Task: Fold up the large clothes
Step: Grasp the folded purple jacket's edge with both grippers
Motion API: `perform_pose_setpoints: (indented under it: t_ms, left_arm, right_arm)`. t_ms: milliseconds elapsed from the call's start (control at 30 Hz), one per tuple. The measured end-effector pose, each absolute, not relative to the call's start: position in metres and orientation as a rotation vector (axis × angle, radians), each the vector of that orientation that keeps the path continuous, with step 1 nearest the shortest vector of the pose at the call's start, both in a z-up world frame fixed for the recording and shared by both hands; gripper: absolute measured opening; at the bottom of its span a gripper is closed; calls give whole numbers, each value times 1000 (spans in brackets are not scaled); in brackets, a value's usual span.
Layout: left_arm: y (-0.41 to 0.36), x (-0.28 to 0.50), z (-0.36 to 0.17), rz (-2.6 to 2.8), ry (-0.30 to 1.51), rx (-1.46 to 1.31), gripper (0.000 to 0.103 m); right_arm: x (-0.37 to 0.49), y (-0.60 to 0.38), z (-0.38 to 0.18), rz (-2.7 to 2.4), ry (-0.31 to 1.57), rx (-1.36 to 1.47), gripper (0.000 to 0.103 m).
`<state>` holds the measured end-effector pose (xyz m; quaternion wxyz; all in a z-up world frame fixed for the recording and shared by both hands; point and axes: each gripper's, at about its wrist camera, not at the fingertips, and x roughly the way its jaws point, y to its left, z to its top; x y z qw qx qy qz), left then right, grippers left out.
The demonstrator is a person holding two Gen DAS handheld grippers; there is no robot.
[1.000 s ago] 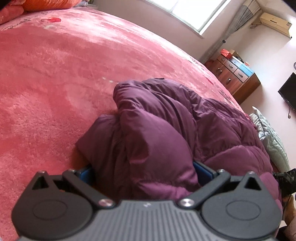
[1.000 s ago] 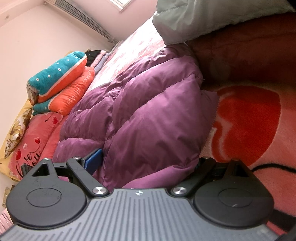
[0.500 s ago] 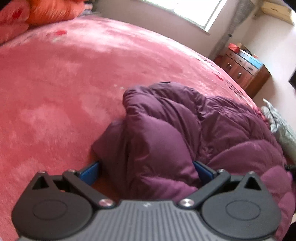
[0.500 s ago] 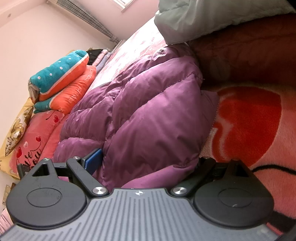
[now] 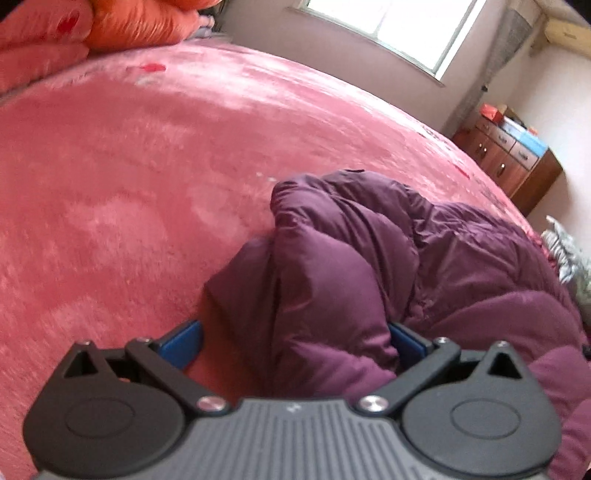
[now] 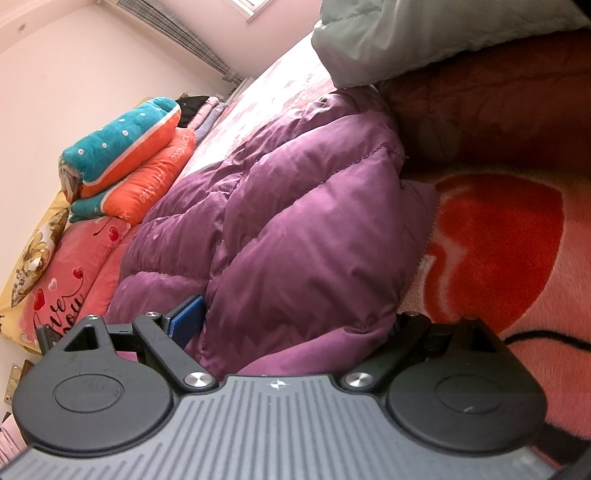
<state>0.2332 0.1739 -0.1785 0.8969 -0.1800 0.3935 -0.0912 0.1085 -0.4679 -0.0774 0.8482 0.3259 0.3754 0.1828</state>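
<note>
A puffy purple quilted jacket (image 5: 369, 266) lies bunched on the pink plush bedspread (image 5: 129, 177). My left gripper (image 5: 293, 341) is open at its near end. A fold of the jacket lies between the blue pads (image 5: 181, 343), with a gap at the left pad and fabric against the right one. In the right wrist view the same jacket (image 6: 295, 221) fills the middle. My right gripper (image 6: 291, 321) is open wide around the jacket's thick edge. Only its left blue pad (image 6: 188, 317) shows, because fabric hides the right one.
Folded teal and orange blankets (image 6: 125, 155) and pink pillows (image 6: 70, 273) are stacked at the head of the bed. A grey-green garment (image 6: 424, 33) and a dark red one (image 6: 498, 103) lie beyond the jacket. A wooden dresser (image 5: 509, 162) stands by the window wall.
The left gripper has drawn back and tilted up a little. Its left pad, earlier pressed into the jacket, now stands free of the fabric. The right gripper has barely moved.
</note>
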Motion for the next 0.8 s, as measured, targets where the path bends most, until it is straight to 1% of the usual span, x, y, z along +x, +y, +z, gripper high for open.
perform_pose_setpoints:
  t_ms: [267, 367, 433, 600, 767, 800]
  left_arm:
    - [180, 243, -188, -246, 850, -473, 103]
    - [165, 249, -185, -347, 859, -483, 102]
    - [149, 253, -183, -371, 861, -438, 102]
    - [136, 256, -176, -372, 862, -416, 90]
    - [112, 250, -158, -333, 830, -297, 70]
    - [110, 245, -154, -320, 822, -263, 68]
  right_arm:
    - [109, -467, -76, 381, 799, 683, 103]
    - [110, -467, -74, 380, 802, 679, 103]
    - [111, -466, -73, 378, 810, 676, 103]
    - [114, -464, -71, 378, 821, 694, 103]
    - [116, -458, -66, 362, 828, 670, 103]
    - [116, -455, -65, 356, 826, 655, 98]
